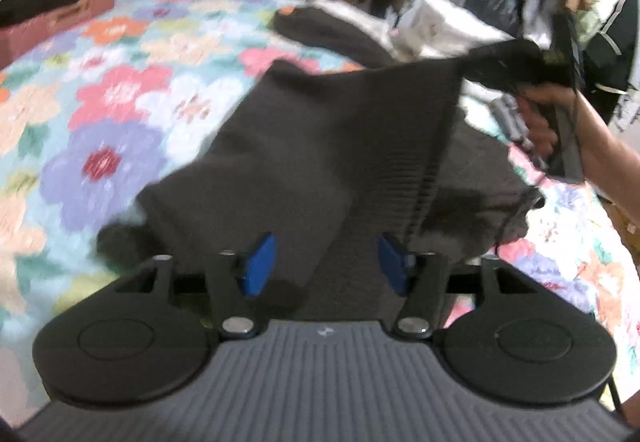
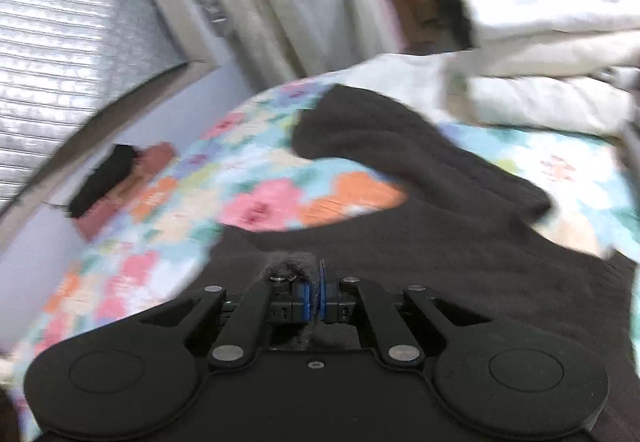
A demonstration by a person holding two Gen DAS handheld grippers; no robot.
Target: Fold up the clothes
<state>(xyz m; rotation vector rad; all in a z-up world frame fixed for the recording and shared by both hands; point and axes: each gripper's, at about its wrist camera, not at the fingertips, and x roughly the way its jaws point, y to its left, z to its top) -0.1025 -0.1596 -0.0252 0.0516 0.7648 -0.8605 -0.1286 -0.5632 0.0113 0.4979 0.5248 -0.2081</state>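
Right gripper (image 2: 319,292) was clamped on a raised sweater (image 1: 320,145) edge above the bed (image 1: 120,89); left gripper (image 1: 326,266) was spread, unladen. Folding was judged barely started.

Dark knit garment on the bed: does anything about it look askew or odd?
Yes. The dark knit garment hangs lopsided: the right gripper pinches one edge and lifts it off the floral bedspread, while the left gripper stands open, gripping nothing. The rest lies rumpled, not flat.
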